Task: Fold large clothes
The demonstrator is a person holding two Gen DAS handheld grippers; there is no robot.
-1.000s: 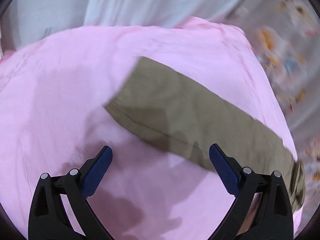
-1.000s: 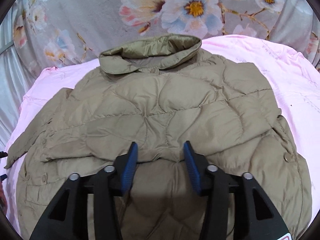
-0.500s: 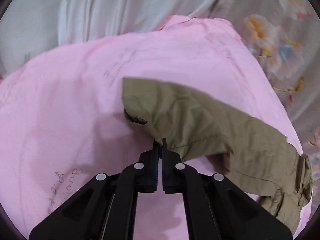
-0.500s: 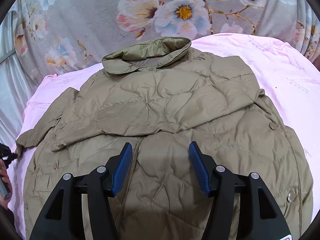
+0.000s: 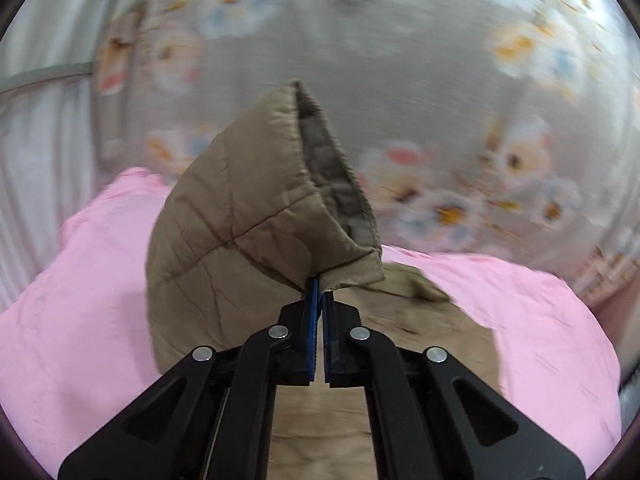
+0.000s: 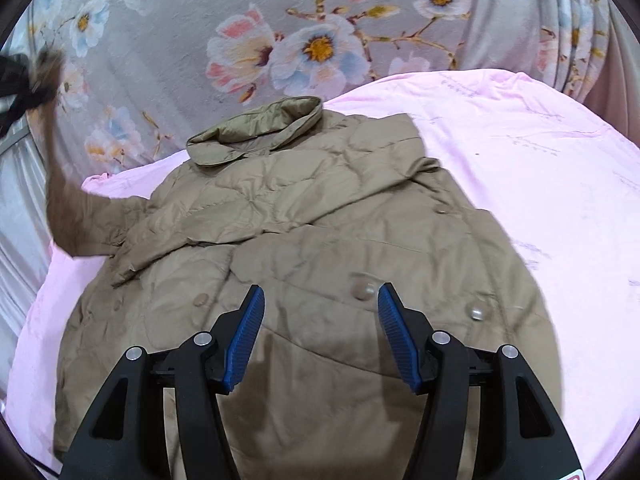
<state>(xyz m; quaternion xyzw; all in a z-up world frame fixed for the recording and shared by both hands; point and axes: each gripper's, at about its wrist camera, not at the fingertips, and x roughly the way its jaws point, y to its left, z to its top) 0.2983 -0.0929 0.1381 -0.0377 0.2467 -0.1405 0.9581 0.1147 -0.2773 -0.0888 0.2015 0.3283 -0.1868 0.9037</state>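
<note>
A tan quilted jacket [image 6: 312,240] lies front-up on a pink sheet [image 6: 540,184], collar toward the floral backdrop. Its right sleeve is folded across the chest. My left gripper [image 5: 320,284] is shut on the cuff of the left sleeve [image 5: 240,224] and holds it raised above the sheet; in the right wrist view that sleeve [image 6: 64,200] rises at the far left, blurred. My right gripper [image 6: 320,300] is open and empty, hovering over the jacket's lower front near two snap buttons [image 6: 362,290].
A grey floral cloth [image 6: 280,40] hangs behind the pink-covered surface. Pale curtains [image 5: 36,128] hang at the left. The pink sheet [image 5: 72,312] drops away at its left and right edges.
My left gripper closed on the sleeve cuff and lifted it off the sheet, swinging toward the jacket. My right gripper opened wider and drew back toward the hem.
</note>
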